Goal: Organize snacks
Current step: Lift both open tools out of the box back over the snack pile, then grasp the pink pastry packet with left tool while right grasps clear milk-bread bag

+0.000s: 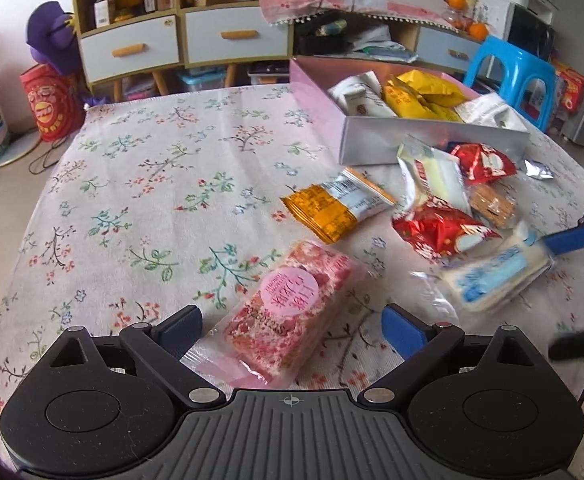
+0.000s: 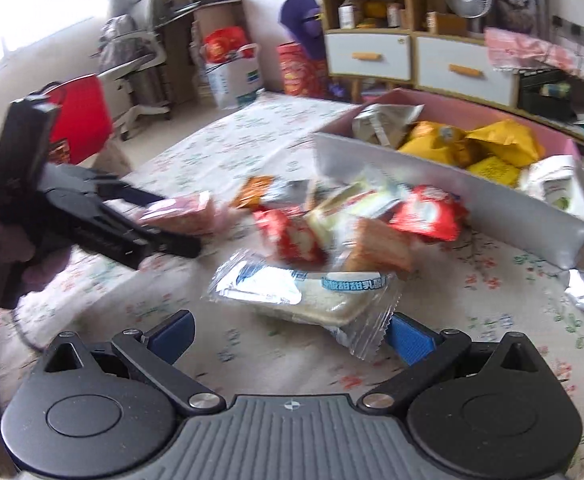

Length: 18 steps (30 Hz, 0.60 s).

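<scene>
Pink clear-wrapped nougat pack (image 1: 288, 312) sits between the wide-open left gripper (image 1: 292, 330); right gripper (image 2: 290, 338), also spread wide, straddles a blue-printed clear-wrapped cake packet (image 2: 304, 296).

A pink-walled cardboard box (image 1: 372, 128) holding packets sits upper right on the floral tablecloth (image 1: 152, 184). Loose snack packets lie below it at centre right. The pink speckled nougat packet (image 1: 292, 312) lies at lower centre, left of the blue-printed clear-wrapped bar (image 1: 496, 276).
</scene>
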### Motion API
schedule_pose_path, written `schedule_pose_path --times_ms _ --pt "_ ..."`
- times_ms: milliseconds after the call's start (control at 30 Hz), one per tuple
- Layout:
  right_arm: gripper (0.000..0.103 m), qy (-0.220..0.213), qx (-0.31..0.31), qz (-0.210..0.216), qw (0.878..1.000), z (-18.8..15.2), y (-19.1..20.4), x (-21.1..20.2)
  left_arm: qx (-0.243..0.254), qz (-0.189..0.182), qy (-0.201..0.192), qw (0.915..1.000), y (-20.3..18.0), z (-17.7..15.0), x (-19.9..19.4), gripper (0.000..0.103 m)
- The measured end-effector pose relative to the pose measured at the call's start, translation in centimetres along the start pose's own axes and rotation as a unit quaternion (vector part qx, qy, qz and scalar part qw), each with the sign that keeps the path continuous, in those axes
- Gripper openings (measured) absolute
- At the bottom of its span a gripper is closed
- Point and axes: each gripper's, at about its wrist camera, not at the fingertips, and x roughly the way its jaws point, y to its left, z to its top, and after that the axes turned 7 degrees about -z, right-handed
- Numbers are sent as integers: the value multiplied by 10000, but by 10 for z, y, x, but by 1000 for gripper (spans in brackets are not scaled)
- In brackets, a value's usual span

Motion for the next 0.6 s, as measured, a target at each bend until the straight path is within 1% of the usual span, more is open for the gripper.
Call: schedule_pose_path --times_ms 67,133,167,233,300,400,600 --pt "94 146 -110 253 9995 0 6 -1 66 -43 81 9999 -2 -1 -2 97" --pt "94 366 -343 534 9973 -1 16 -3 157 0 166 9997 -4 -2 -2 97" --pt "94 450 -486 580 9961 -2 21 -4 192 3 185 9996 -4 -2 -2 97" --pt "94 427 -874 412 9944 -4 30 -6 203 5 192 9996 -4 -2 -2 97" --pt "93 382 -1046 204 9936 -5 33 -5 200 47 168 9996 -2 0 -2 97" --pt "93 336 -972 -45 9947 -2 27 -1 155 112 141 9997 3 2 0 97" --pt "88 283 -790 -284 9961 9 13 11 -22 141 52 9999 11 4 2 95"
